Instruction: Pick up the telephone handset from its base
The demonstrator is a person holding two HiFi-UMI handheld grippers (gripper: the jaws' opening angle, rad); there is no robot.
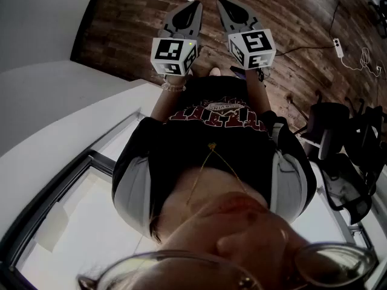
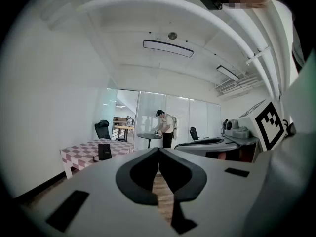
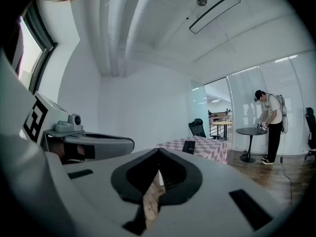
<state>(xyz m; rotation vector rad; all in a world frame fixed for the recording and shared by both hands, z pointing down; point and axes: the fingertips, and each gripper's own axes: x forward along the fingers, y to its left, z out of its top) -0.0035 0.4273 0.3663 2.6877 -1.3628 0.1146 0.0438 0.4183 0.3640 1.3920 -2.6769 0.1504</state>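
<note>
White walls (image 3: 138,107), wood floor (image 1: 133,23), checkered table (image 2: 81,152), round black table (image 3: 252,131), ceiling light strips (image 2: 168,48).

Checkered table (image 2: 81,154), black office chair (image 2: 102,129) behind, round table (image 2: 149,136) (person (image 2: 167,127) beside it)

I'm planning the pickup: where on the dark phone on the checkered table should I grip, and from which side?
The phone stands upright on the checkered table, a narrow dark slab; its parts are too far off to make out. Probably pinch across its narrow width, coming level from the front.

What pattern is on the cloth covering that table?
The tablecloth is checked pink and white, clearest in the left gripper view.
</note>
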